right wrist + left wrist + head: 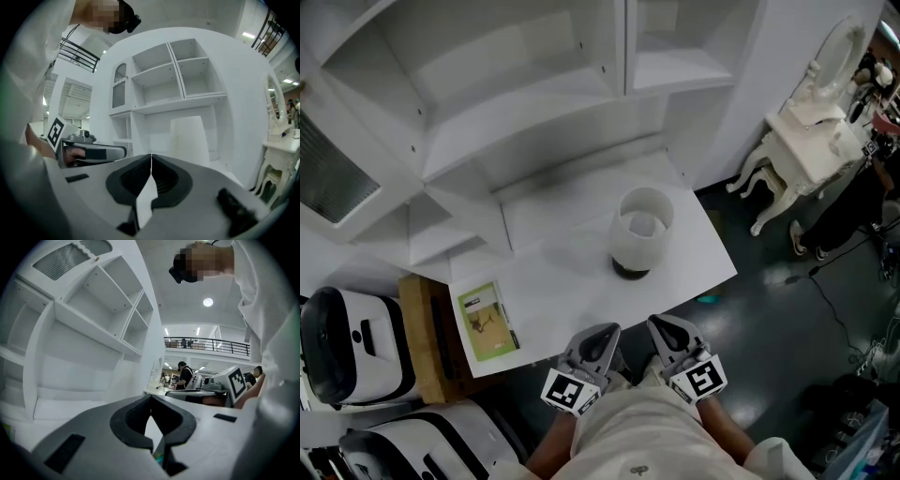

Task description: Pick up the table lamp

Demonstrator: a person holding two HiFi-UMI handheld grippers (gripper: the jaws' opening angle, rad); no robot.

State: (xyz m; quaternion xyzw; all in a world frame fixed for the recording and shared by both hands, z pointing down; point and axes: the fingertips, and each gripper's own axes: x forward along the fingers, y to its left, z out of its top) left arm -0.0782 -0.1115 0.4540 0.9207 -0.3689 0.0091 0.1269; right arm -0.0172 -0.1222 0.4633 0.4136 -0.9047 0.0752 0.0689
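The table lamp (pixel 639 234) has a white drum shade and a dark base. It stands upright on the white desk (pixel 567 272), right of the middle. In the right gripper view its shade (pixel 189 140) rises straight ahead beyond the jaws. My left gripper (pixel 598 339) and right gripper (pixel 667 330) hover side by side at the desk's front edge, short of the lamp and apart from it. Both are shut, tips meeting with nothing between them, as the left gripper (pixel 151 397) and right gripper (pixel 151 157) show in their own views.
A green booklet (pixel 487 321) lies on the desk's front left corner. A white shelf unit (pixel 534 84) backs the desk. White devices (pixel 347 342) and a wooden board (pixel 420 337) sit to the left. A white dressing table (pixel 806 141) stands on the dark floor at the right.
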